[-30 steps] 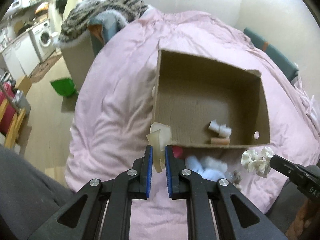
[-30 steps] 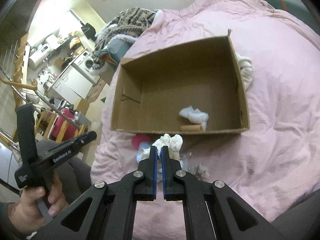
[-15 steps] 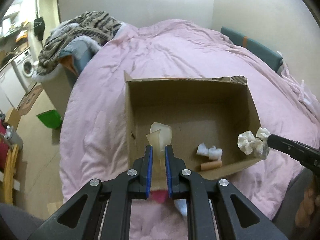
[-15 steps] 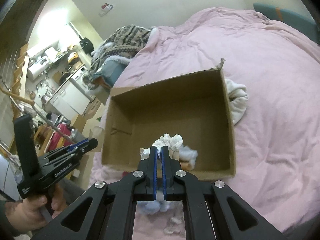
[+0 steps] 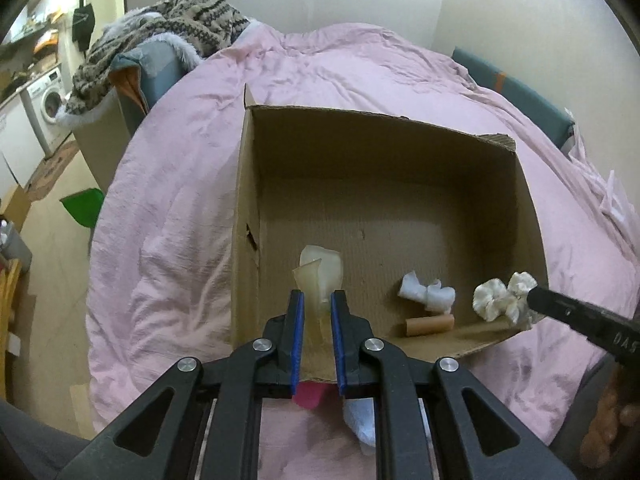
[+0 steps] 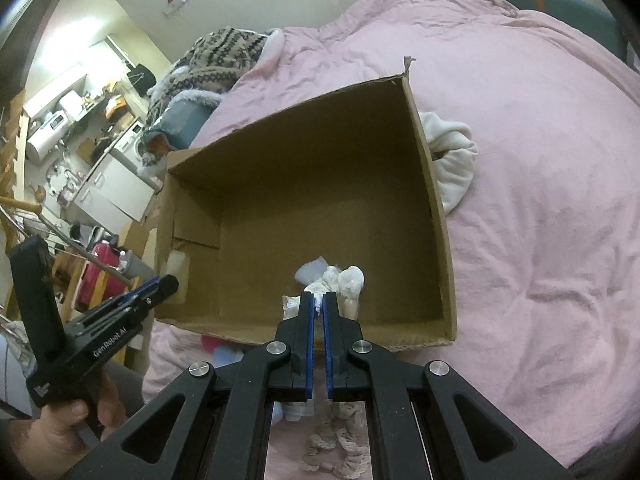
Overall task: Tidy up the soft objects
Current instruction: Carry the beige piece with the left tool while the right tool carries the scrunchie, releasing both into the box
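An open cardboard box (image 5: 400, 152) lies on the pink bed cover; it also shows in the right wrist view (image 6: 312, 168). My left gripper (image 5: 317, 300) is shut on a pale translucent soft piece (image 5: 320, 268), held over the box's near left corner. My right gripper (image 6: 318, 300) is shut on a white scrunchie (image 6: 348, 280), held over the box's near edge; the scrunchie also shows in the left wrist view (image 5: 502, 294). A white cloth scrap (image 5: 426, 292) and a cardboard tube (image 5: 428, 324) lie inside the box.
A pink item (image 5: 308, 394) and a light blue cloth (image 5: 360, 420) lie on the bed before the box. A white garment (image 6: 452, 160) lies beside the box's right wall. A lacy white cloth (image 6: 340, 444) lies under my right gripper. A patterned blanket heap (image 5: 160, 32) sits at the bed's far left.
Both grippers have moved forward from the loose pile in front of the box to over its near edge, each still carrying its item.
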A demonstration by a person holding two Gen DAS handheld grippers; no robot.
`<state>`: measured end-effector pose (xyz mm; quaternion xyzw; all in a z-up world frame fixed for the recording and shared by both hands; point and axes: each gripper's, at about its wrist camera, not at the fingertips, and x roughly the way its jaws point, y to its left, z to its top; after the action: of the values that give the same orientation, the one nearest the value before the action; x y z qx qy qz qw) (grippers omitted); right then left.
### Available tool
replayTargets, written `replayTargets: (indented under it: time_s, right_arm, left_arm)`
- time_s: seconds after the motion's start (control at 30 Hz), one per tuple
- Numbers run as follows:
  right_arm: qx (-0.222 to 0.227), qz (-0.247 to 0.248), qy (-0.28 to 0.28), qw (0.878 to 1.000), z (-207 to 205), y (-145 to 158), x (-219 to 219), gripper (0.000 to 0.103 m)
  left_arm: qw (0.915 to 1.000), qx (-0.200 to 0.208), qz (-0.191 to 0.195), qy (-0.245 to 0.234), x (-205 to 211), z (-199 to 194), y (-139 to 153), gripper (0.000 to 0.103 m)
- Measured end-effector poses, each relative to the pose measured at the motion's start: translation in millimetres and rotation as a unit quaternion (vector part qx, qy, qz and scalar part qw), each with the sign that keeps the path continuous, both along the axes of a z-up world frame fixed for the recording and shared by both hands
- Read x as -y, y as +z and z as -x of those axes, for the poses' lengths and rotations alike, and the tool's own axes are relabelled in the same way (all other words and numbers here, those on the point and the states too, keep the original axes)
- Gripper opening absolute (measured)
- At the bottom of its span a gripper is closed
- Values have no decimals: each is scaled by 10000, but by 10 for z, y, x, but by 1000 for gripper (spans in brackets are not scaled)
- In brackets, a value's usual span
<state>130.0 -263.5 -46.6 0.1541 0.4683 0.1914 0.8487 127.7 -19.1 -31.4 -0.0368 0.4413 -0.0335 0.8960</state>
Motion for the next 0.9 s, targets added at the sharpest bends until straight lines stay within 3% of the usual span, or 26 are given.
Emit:
replayTargets:
  time_s: [0.9]
  right_arm:
    - [-38, -16, 115, 9999, 16, -17, -67, 6]
  left_arm:
    - [9999, 82, -61, -24, 17, 55, 17, 19]
